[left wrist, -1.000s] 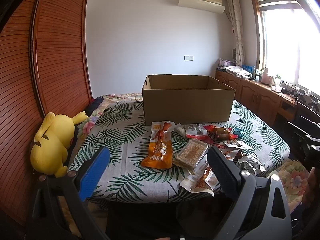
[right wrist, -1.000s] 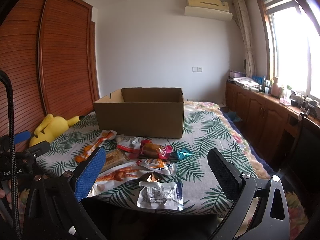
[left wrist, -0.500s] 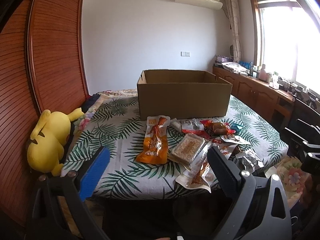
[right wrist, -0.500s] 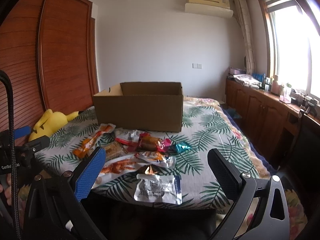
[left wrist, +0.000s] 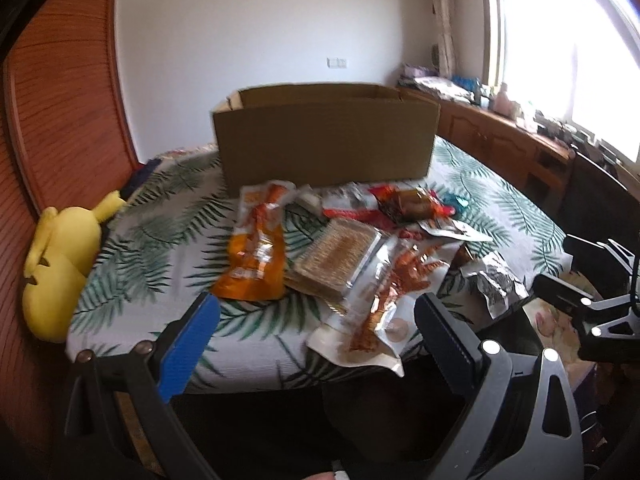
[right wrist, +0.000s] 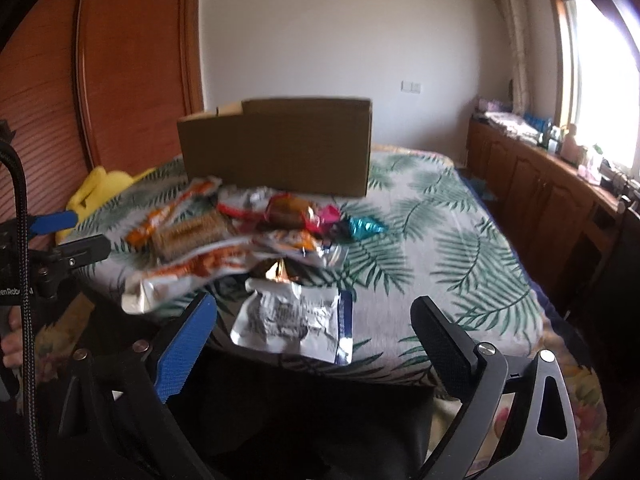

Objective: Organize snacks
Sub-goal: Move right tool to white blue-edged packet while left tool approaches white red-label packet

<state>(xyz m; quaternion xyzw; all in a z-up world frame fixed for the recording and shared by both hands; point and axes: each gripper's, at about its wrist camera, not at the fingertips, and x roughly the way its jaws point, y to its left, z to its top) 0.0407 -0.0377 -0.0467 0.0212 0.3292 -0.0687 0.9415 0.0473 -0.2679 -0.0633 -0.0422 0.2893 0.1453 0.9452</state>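
Both grippers hang empty at the near edge, left gripper (left wrist: 316, 322) and right gripper (right wrist: 314, 320) with fingers spread wide. Just ahead, the snacks (left wrist: 344, 240) lie heaped on the palm-print surface (left wrist: 152, 248). Behind them, the open box (left wrist: 326, 136). Looks like the approach: next, close on one packet, likely the silver pouch (right wrist: 292, 322).

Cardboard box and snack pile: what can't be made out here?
- Cardboard box contents: both wrist views sit too low; its front wall hides the inside.
- Snack packets' printing: motion blur, both views.
- Packets at the bottom of the pile: covered by others.
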